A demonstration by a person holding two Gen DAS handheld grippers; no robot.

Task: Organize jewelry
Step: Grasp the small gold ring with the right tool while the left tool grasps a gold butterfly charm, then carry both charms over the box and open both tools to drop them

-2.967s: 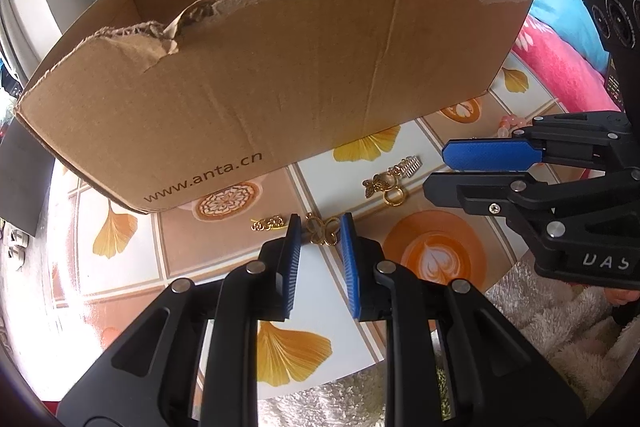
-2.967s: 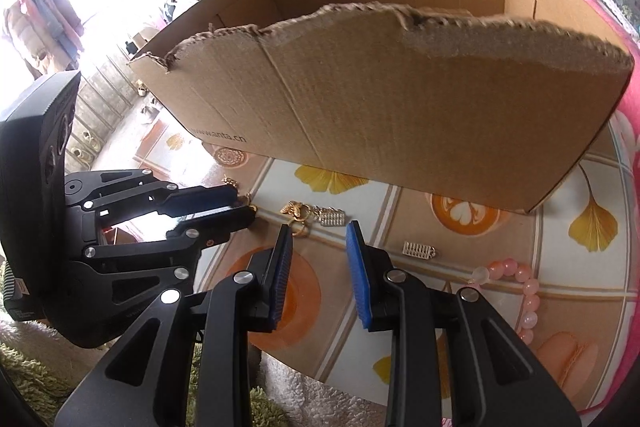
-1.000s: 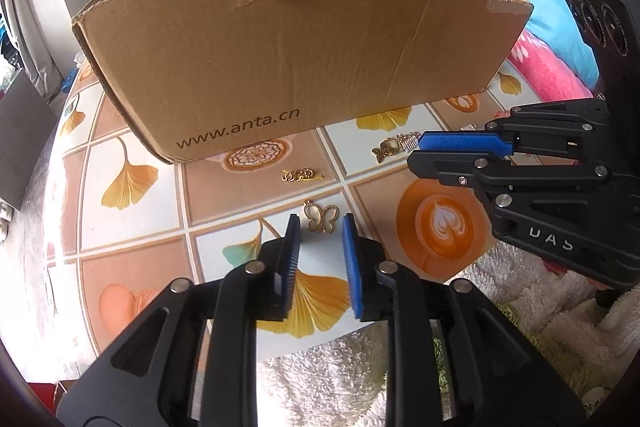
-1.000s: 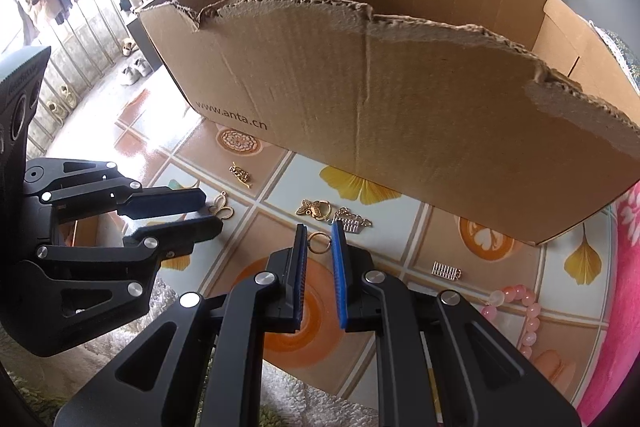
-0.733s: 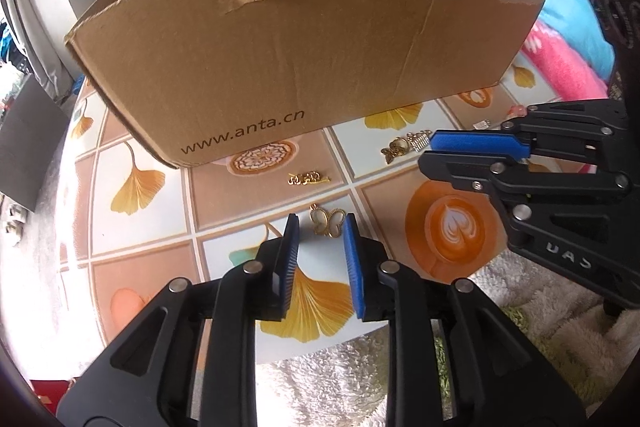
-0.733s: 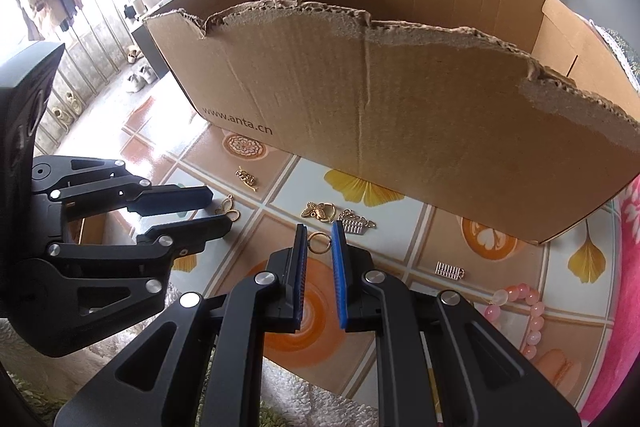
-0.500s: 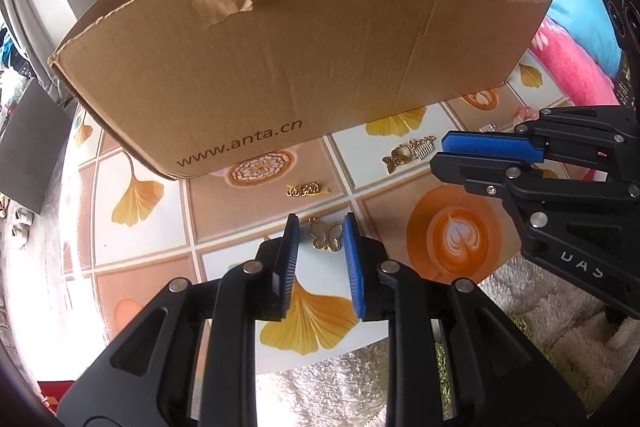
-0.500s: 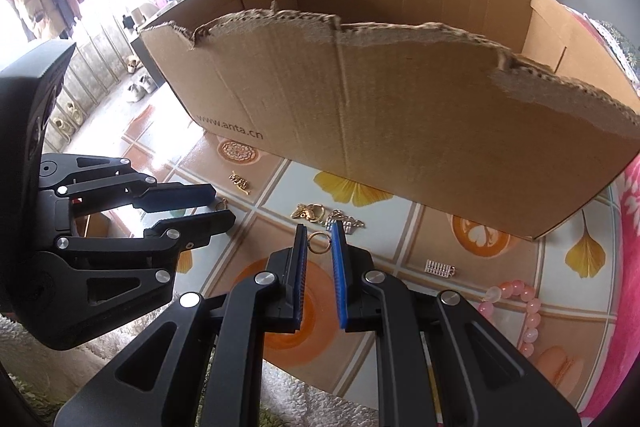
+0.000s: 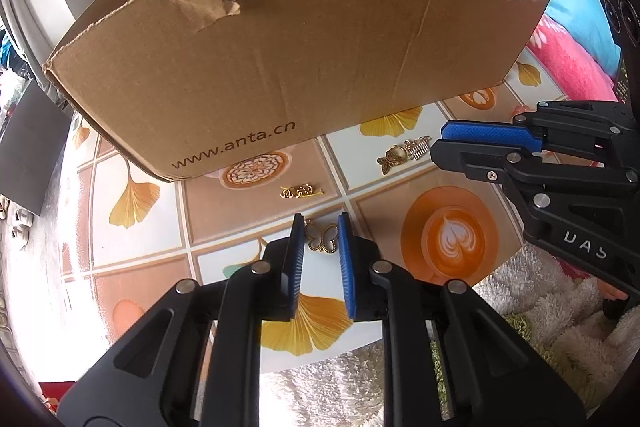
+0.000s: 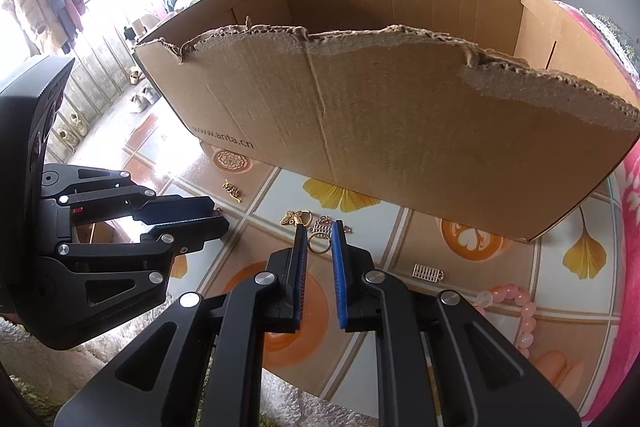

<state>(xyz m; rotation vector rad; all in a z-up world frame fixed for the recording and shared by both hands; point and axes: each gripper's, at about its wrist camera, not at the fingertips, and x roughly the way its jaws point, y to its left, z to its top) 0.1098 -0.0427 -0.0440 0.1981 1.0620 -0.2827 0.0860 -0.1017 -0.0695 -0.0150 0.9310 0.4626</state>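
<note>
Two claws are being entered here, both low over the tabletop [image 9: 132,227] in front of the cardboard box [image 9: 280,67]. Item one: the butterfly pendant [image 9: 322,239], which was lying ahead of the left claw [image 9: 319,231] half a second ago, is now being bracketed by its blue pads, one on either side of the wings. The gap is being kept narrow, but whether the pads are actually pressing cannot be told. Item two: the gold ring [image 10: 319,245] is being pinched between the pads of the right claw [image 10: 319,231]. These were wide apart three seconds ago and are now being held together on the ring, which is being kept in the same spot between the tips as a second ago, so a grasp is being judged as made. Both pieces are thus being readied for the box, and nothing is yet being carried over its torn rim. Also being listed on the tabletop are a gold filigree charm [image 9: 301,191] and a butterfly-and-comb cluster [image 9: 400,153]. Only in the right wrist view are an abacus-shaped charm [image 10: 428,271], a pink bead bracelet [image 10: 516,307] and the box's inner far wall being shown. Only in the left wrist view is the pendant being shown clearly. The box floor is being shown in neither.
</note>
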